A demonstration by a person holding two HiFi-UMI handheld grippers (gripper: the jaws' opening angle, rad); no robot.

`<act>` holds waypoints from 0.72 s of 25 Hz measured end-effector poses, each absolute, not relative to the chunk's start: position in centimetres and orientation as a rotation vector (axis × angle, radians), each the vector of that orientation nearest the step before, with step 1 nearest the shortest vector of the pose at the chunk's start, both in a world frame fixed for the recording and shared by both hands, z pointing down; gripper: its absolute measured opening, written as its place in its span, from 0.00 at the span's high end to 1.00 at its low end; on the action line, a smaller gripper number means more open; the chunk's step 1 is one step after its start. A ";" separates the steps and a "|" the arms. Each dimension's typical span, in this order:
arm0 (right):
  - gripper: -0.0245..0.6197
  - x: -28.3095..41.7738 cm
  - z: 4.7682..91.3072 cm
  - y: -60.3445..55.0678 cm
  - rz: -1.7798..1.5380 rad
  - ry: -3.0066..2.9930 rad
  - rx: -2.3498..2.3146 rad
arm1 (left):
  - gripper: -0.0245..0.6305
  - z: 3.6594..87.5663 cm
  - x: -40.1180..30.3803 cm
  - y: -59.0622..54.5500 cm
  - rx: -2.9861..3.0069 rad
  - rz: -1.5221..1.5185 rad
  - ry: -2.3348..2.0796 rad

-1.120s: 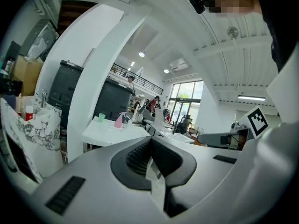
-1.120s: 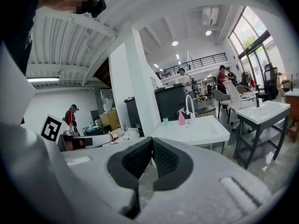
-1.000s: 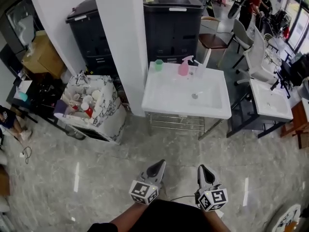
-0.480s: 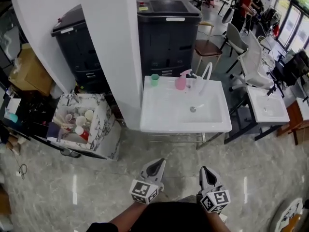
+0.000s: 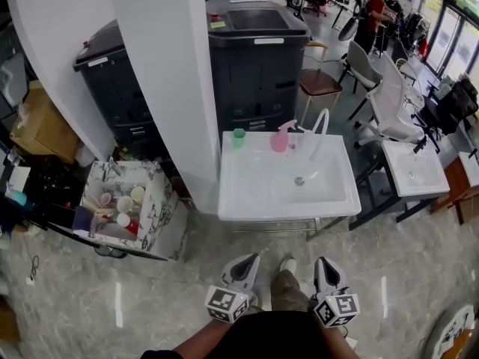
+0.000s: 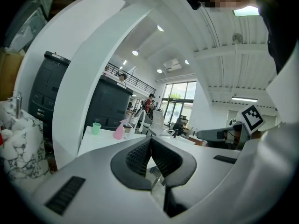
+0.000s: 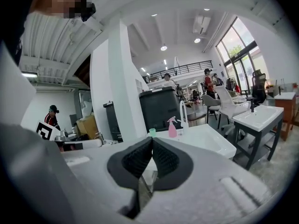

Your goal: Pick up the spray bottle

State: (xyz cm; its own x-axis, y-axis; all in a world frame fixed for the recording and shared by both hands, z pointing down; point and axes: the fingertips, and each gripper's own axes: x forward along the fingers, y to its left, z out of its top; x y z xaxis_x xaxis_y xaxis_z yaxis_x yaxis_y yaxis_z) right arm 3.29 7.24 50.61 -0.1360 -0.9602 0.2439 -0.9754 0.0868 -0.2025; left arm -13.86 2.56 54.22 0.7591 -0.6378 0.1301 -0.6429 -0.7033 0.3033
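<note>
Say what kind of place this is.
Likely an open-plan office or lab floor, not a real bathroom. A freestanding white sink with a pink spray bottle on its back edge stands in front of dark cabinets, with office chairs and a second sink nearby.

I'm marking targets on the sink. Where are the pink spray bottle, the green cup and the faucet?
pink spray bottle (image 5: 281, 140): head view, on its body.
green cup (image 5: 239, 138): head view, on its side wall.
faucet (image 7: 182, 112): right gripper view, on its upright tube.
</note>
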 end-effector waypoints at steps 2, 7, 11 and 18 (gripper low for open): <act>0.96 3.3 50.9 6.6 0.505 -2.285 2.032 | 0.94 54.2 -13.7 2.1 2.631 0.017 -0.997; 0.96 3.2 51.8 3.5 0.541 -2.331 1.989 | 0.94 53.8 -13.6 -0.4 2.574 -0.024 -1.032; 0.96 4.6 53.3 0.1 0.580 -2.341 1.969 | 0.94 54.3 -12.2 -3.2 2.554 0.006 -1.048; 0.96 7.7 53.8 -8.3 0.599 -2.400 1.911 | 0.94 54.8 -8.2 -11.9 2.565 0.102 -1.081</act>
